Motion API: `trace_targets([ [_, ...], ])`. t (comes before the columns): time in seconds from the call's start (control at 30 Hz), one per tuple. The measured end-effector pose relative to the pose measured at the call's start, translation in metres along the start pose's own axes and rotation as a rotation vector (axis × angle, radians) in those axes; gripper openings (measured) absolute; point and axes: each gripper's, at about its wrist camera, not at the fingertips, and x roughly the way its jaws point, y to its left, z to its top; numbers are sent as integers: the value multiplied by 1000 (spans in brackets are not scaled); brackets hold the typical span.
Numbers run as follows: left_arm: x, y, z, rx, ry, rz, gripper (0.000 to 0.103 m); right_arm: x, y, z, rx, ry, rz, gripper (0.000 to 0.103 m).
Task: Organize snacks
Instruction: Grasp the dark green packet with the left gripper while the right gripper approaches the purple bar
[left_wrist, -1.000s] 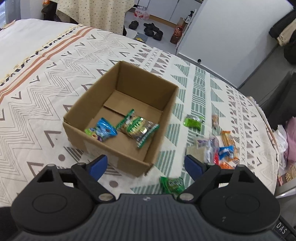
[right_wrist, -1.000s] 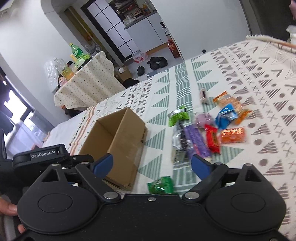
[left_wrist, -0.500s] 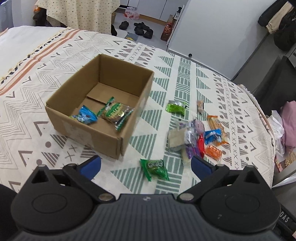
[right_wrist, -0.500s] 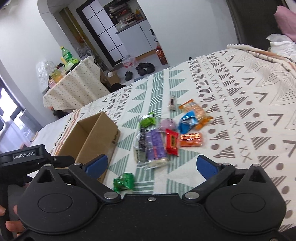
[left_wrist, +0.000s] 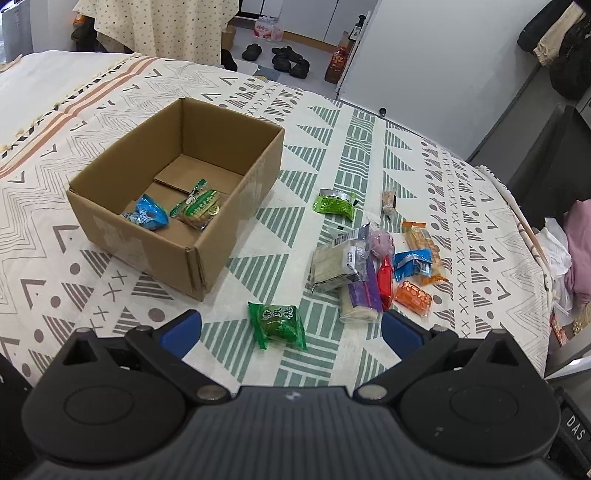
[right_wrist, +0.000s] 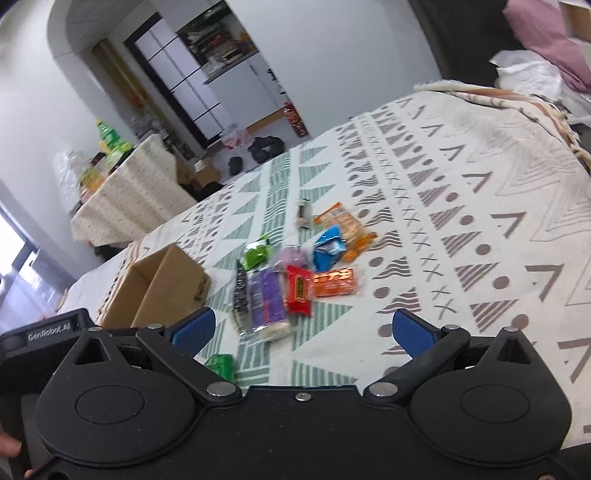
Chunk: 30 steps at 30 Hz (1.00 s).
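Observation:
An open cardboard box (left_wrist: 236, 206) (right_wrist: 177, 280) sits on the patterned bedspread and holds a blue packet (left_wrist: 147, 216) and a green striped packet (left_wrist: 199, 208). To its right lies a heap of snacks: a purple bar (left_wrist: 364, 290) (right_wrist: 267, 295), a red packet (right_wrist: 299, 290), an orange packet (left_wrist: 413, 295) (right_wrist: 334, 282), a blue packet (left_wrist: 412, 262) (right_wrist: 328, 245) and a lime packet (left_wrist: 334, 203) (right_wrist: 256, 253). A dark green packet (left_wrist: 277, 325) (right_wrist: 221, 363) lies alone, just ahead of my left gripper (left_wrist: 291, 328). It is open and empty. My right gripper (right_wrist: 301, 330) is also open and empty, short of the heap.
The bedspread (left_wrist: 110, 288) ends at the right in a fringed edge (left_wrist: 524, 229). Beyond the bed are shoes (left_wrist: 284, 59) on the floor, a cloth-covered table (right_wrist: 125, 199) with bottles, and clothes (left_wrist: 576, 251) to the right. A hand (right_wrist: 9, 446) holds the left gripper's body.
Both grippers have swung to the right across the bed, away from the box and toward the snack heap. Their jaws have spread a little wider. Nothing was picked up.

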Motion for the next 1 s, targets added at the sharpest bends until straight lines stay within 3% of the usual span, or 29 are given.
trace_targets([
  [0.33, 29, -10, -9, -28, 47, 74, 103, 15, -17, 2, 68, 21, 37, 100],
  [0.53, 48, -7, -9, -48, 61, 97, 102, 36, -16, 2, 69, 63, 70, 91],
  [0.77, 72, 3, -8, -92, 89, 110, 96, 67, -6, 1, 30, 131, 95, 72],
  [1.0, 95, 6, -7, -109, 126, 122, 87, 87, 3, -3, 7, 185, 118, 67],
])
